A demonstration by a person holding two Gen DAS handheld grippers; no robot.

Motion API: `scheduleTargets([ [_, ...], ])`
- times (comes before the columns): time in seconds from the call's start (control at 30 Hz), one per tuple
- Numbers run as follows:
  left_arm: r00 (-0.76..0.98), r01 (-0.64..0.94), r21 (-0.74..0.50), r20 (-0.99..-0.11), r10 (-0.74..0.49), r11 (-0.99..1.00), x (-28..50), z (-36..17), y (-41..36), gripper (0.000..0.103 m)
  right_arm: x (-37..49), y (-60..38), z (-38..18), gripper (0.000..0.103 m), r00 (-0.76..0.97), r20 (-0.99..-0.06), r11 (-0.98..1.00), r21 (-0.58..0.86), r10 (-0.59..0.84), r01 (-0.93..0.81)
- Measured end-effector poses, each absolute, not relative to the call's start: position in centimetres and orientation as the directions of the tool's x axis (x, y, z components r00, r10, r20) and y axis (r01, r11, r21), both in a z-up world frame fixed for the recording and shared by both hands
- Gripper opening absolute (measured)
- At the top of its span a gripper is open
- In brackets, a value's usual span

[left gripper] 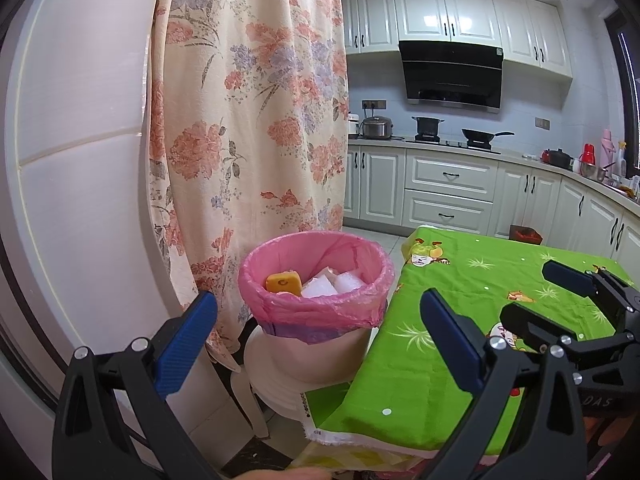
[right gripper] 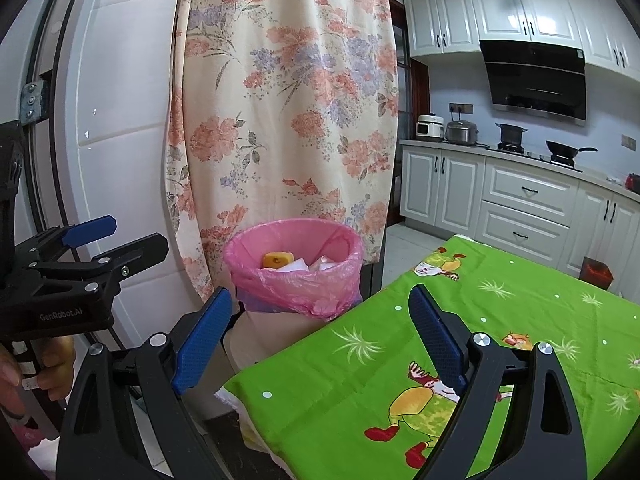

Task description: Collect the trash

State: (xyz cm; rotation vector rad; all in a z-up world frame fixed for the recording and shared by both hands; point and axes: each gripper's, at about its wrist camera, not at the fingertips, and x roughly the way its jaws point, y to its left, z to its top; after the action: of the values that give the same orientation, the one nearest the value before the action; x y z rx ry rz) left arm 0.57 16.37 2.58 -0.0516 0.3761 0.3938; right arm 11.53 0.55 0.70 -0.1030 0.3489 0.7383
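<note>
With my left gripper (left gripper: 316, 336) and right gripper (right gripper: 320, 336) both spread wide and empty, the pink-lined trash bin (left gripper: 316, 304) just ahead already holds an orange packet (left gripper: 284, 281) and white scraps (left gripper: 332, 285), and the green tablecloth (right gripper: 460, 320) looks cleared, so collecting seems nearly finished.

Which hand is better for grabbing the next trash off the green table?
Probably right. The right gripper hangs open over the green tablecloth, while the left gripper is open nearer the pink-lined bin. No trash shows on the cloth in either view, though.
</note>
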Motion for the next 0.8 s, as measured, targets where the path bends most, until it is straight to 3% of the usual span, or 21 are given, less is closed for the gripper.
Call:
scheduleTargets([
  [0.8,0.873,-0.357,0.078,-0.328,0.362,0.931,-0.25,1.99,15.78,0.098,11.41,0.34,1.14,0.084,0.688,-0.330,0.739,0.043,0.646,-0.672],
])
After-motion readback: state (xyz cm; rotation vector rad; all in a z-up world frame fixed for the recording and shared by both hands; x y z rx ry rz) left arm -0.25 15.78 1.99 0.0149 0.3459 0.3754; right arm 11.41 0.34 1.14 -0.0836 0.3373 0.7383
